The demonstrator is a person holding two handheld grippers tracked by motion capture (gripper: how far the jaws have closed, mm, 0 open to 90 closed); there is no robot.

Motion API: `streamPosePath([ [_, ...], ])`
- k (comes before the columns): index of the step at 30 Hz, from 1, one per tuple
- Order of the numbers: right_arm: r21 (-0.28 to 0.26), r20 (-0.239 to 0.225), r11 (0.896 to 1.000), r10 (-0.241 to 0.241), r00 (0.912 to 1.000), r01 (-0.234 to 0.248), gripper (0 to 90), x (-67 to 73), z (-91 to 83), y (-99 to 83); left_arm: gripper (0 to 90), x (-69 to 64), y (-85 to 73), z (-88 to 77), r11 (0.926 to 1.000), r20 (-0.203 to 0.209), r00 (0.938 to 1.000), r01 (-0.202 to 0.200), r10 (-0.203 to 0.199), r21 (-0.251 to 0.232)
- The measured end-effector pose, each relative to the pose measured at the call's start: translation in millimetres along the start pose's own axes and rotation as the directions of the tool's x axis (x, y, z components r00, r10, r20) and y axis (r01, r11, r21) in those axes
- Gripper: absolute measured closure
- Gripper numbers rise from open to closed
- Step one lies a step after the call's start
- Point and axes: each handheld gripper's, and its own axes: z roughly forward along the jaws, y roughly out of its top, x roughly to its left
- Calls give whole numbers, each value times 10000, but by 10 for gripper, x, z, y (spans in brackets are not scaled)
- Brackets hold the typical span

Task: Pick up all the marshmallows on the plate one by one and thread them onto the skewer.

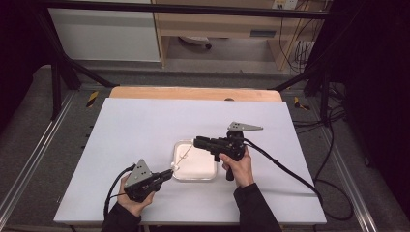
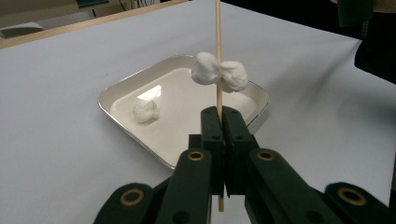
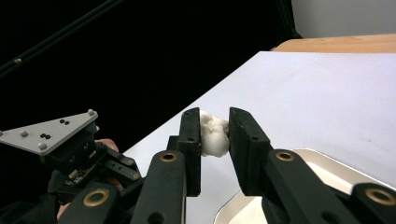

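The left hand-held gripper pinches a thin, stiff wooden skewer low down. At its 12 o'clock, the right hand-held gripper squeezes a soft, light white marshmallow; grip gently at its sides.

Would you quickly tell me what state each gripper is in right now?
Left gripper: closed on the wooden skewer.
Right gripper: closed on a white marshmallow.

A white-topped table with a wooden far edge stands on grey carpet, black frame bars at both sides, a light wooden shelf unit and white panel behind.
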Motion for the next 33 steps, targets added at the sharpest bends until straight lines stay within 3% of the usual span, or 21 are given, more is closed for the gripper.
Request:
streamPosePath([
  [7, 130, -237, 9996, 235, 9994, -232, 774, -11, 24, -18, 891, -3, -5, 7, 9999, 43, 9999, -92, 92, 88],
  [15, 525, -476, 9981, 338, 9983, -312, 792, -14, 37, -43, 892, -23, -8, 19, 9982, 26, 9988, -498, 497, 342],
  [33, 852, -670, 9962, 226, 9975, -169, 815, 6, 75, -125, 894, -33, -19, 44, 9958, 34, 9983, -583, 582, 713],
])
